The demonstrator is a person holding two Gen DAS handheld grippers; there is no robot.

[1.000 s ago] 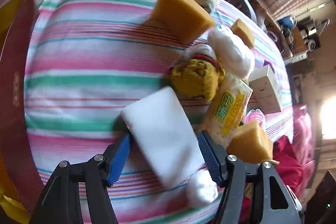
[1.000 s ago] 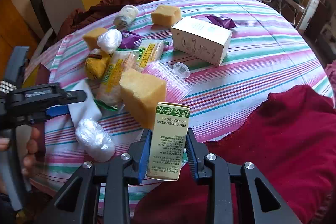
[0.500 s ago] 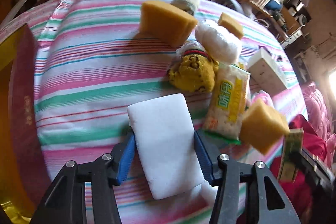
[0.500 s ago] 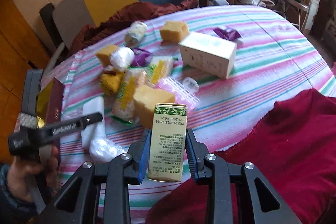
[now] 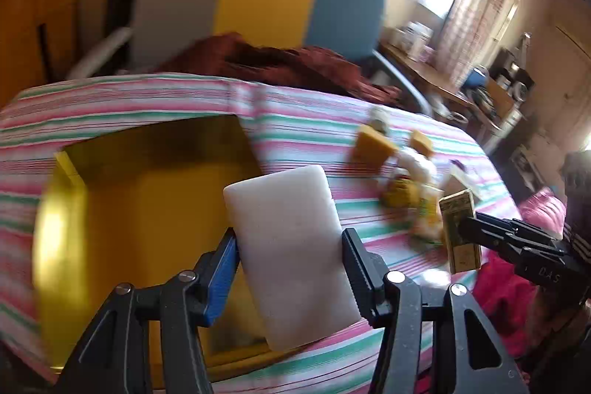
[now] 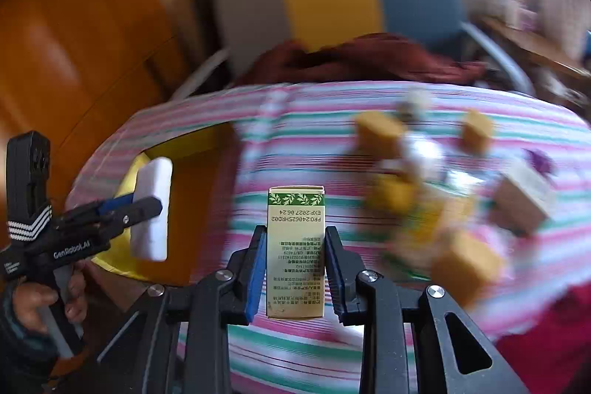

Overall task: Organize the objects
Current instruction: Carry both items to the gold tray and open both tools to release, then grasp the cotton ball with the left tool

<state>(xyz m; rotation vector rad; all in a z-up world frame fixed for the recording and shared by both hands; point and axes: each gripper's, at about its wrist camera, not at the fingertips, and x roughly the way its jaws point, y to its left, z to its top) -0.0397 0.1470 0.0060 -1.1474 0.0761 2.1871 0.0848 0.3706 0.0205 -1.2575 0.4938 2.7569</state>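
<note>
My left gripper [image 5: 288, 253] clamps the white block [image 5: 291, 246] over the yellow box [image 5: 129, 209], ready to drop in. My right gripper [image 6: 295, 268] pinches the small carton [image 6: 295, 246], queued next I guess.

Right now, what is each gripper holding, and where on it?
Left gripper clamps the white block across its long side edges, near mid-length. Right gripper clamps the green-topped carton by its two narrow sides, lower half.

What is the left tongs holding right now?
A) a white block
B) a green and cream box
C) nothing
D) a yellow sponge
A: the left tongs are shut on the white block, carried near the yellow box; the green and cream box is in the right tongs.
</note>
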